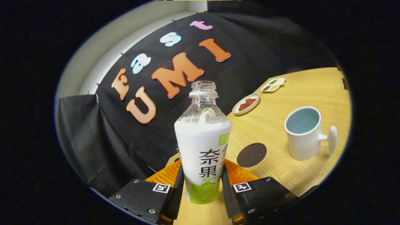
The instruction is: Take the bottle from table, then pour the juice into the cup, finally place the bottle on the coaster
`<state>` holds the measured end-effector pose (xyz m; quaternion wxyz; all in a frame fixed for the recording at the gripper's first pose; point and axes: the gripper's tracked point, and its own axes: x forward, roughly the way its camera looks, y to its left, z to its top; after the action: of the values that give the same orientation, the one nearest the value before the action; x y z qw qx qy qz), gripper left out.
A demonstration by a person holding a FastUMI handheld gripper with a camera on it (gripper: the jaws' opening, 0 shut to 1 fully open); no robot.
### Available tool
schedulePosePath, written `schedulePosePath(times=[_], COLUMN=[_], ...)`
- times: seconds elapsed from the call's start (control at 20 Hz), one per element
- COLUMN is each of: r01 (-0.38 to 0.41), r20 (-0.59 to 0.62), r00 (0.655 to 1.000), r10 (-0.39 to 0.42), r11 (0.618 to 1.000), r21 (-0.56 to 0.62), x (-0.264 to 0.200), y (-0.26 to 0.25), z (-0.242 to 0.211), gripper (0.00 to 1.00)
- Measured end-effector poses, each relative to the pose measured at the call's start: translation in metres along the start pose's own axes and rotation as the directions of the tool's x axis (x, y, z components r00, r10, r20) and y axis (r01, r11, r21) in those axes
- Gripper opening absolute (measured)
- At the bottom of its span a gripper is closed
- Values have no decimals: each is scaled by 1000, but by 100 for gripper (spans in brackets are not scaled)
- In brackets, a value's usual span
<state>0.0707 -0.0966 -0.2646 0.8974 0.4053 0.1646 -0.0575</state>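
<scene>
Gripper view. Your gripper is clamped on the bottle: one finger presses its lower body from each side, so the claw is closed on it. The bottle stands upright between the fingers and carries no cap; its clear neck and threaded mouth rise in front of the black cloth wall. A white sleeve with a green band at the bottom wraps the bottle's body. Whether its base touches the wooden table or is raised off it cannot be told here.

Just ahead of the fingers, to the side of the bottle, you see a dark round coaster lying flat on the table, with nothing on it. Beyond the coaster, well apart from the bottle, stands a white cup, upright, its inside pale blue and its handle turned away from the bottle. Whether the cup holds any liquid cannot be told.

Farther back, near the cloth wall, lies a small oval dish with reddish-brown pieces in it. Beyond that dish sits a small divided tray with dark and pale contents in separate compartments.
</scene>
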Motion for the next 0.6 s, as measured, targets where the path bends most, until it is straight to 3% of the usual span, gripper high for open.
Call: schedulePosePath(times=[0.35, 0.6], r01=[34, 20], r20=[-14, 4], r00=[999, 1000], r10=[-32, -24], r11=[974, 908], r21=[225, 419], x=[3, 6], y=[-23, -22], z=[7, 19], gripper=[58, 58])
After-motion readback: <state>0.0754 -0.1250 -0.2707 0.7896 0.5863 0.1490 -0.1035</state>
